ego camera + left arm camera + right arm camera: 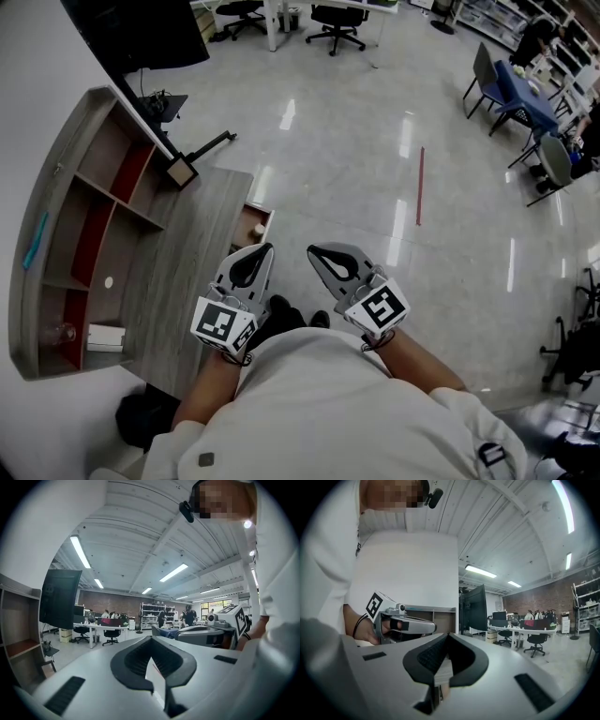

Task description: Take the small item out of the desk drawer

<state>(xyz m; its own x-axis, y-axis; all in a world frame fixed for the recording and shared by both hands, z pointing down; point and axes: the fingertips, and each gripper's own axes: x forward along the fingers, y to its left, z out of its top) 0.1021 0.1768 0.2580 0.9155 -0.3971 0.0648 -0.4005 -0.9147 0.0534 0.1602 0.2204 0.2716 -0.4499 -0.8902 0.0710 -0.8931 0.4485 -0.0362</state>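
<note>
Head view, looking steeply down. Two hand-held grippers lie side by side over the person's lap, both pointing far, toward the floor.

Left gripper (269,247): the jaws are fully together, tips touching, and nothing sits between them. The left gripper view confirms this, showing only the empty dark loop behind the closed tips.

Right gripper (312,250): its jaws are likewise pressed together and hold nothing. The two grippers are near each other but apart, with a narrow gap of floor between their tips.

One desk (187,253) with a grey wood-grain top runs along the left of the scene. One shelf unit (84,141) stands on its left side, divided into several open compartments with red back panels. One dark monitor (141,28) hangs beyond the desk's far end.

One drawer (269,215) stands pulled open from the desk's right edge, projecting over the floor. One small item (258,228), pale and round-looking, lies inside it. The drawer is just far of the left gripper's tips, and neither gripper touches it or the item.

To the right of the desk edge the pale, glossy floor (356,141) is wide and open, crossed by one thin red strip (419,186). Two wheeled office chairs (337,23) stand at the far edge. More chairs and a blue-topped table (525,94) occupy the far right, well apart from the grippers.
</note>
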